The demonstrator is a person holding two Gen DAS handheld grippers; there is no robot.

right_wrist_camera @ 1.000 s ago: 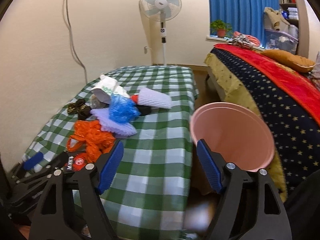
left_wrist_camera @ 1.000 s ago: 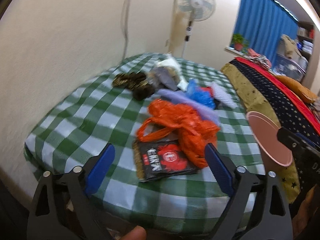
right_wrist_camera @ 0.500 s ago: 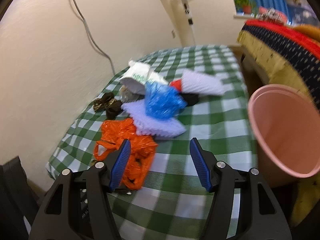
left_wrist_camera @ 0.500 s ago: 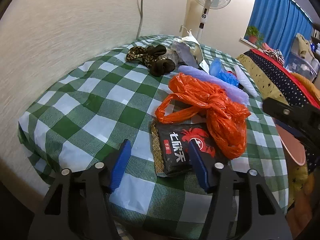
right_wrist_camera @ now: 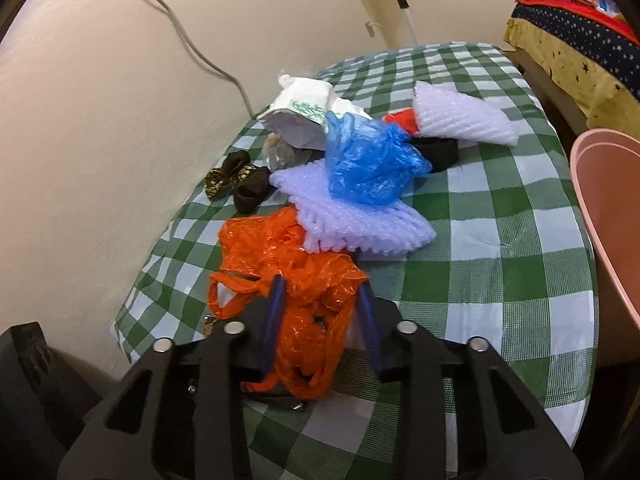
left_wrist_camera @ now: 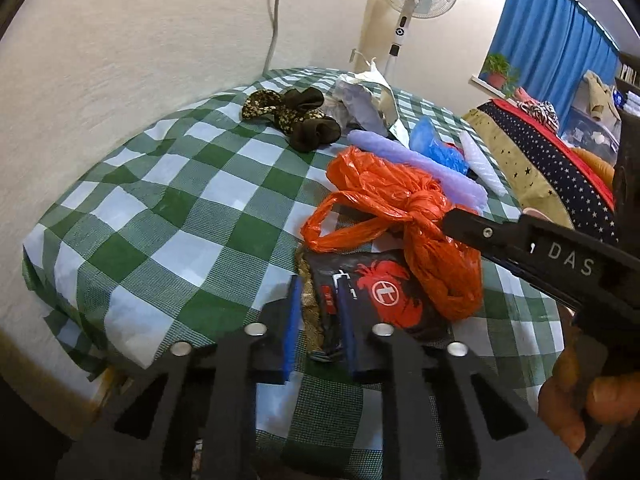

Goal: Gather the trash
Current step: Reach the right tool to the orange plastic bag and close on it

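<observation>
At the near edge of the checked table, my right gripper is closing around the orange bag. My left gripper is closing, nearly shut, on the black snack packet half under it; lifting either could drag the other off.

Black snack wrapper with red crab print: flat on green-checked tablecloth near front edge, partly under orange plastic bag.
Orange bag: crumpled, knotted, 1 handle loop lying open.
Lilac bubble wrap sheet just behind, touching orange bag; crumpled blue plastic bag on top.
White bubble wrap piece farther back.
Pink bin past table's right edge, rim open.
</observation>
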